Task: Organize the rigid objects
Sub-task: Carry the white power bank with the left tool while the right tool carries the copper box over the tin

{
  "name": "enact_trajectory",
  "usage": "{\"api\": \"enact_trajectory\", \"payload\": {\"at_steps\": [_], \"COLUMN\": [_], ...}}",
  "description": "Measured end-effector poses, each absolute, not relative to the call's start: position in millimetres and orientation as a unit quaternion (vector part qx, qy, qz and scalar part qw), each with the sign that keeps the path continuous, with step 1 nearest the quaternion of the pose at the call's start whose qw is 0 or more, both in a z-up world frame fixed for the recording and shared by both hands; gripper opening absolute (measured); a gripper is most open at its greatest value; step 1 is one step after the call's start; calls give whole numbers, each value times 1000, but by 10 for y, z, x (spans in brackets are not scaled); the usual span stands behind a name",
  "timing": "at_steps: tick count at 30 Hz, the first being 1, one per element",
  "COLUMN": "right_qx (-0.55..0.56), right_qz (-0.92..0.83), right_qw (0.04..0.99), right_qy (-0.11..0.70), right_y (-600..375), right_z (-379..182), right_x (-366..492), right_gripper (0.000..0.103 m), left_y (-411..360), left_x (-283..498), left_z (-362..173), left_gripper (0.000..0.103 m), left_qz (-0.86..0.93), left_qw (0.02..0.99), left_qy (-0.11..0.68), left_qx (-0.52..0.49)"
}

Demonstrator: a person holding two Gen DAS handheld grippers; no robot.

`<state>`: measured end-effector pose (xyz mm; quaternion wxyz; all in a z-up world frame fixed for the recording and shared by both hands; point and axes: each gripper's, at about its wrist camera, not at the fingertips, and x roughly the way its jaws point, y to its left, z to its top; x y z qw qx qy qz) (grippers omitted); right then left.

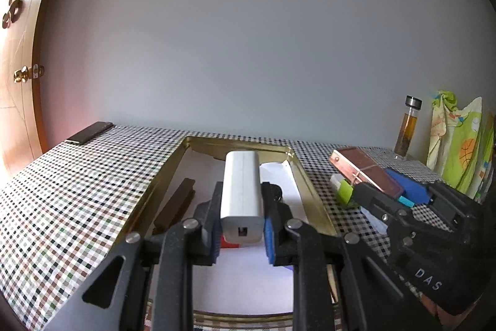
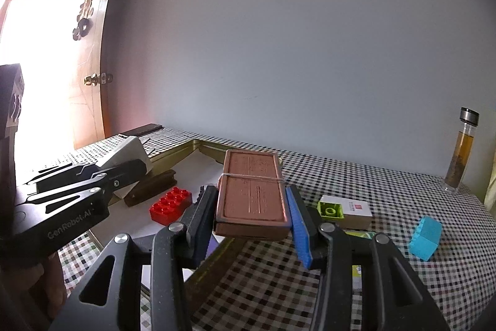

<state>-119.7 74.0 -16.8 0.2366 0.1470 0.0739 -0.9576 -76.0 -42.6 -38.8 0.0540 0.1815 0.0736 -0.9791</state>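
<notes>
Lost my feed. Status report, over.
Left gripper shut on white power bank, over gold tray. Right gripper shut on brown case. Red brick in tray.

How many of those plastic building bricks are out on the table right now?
3. A red brick lies inside the gold tray; a green brick sits against a small white box on the checked cloth; a light blue brick lies farther right. Others may be hidden behind the grippers.
</notes>
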Motion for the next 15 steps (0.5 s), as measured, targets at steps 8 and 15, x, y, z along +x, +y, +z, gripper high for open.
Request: {"api": "enact_trajectory", "payload": {"at_steps": [8, 15], "right_qx": [158, 174], "right_qz": [-952, -945], "right_qw": [248, 259], "right_qy": [89, 97], "right_y": [550, 403], "right_z": [-181, -207], "right_x": [-1281, -1375], "right_gripper": [47, 47], "left_y": [-492, -620], "left_x": [-816, -932], "left_z": [-413, -464], "left_gripper": [20, 20], "left_qz": [-977, -971], "left_qw": [65, 74], "left_qy": [61, 62], "left_qx": [195, 221]}}
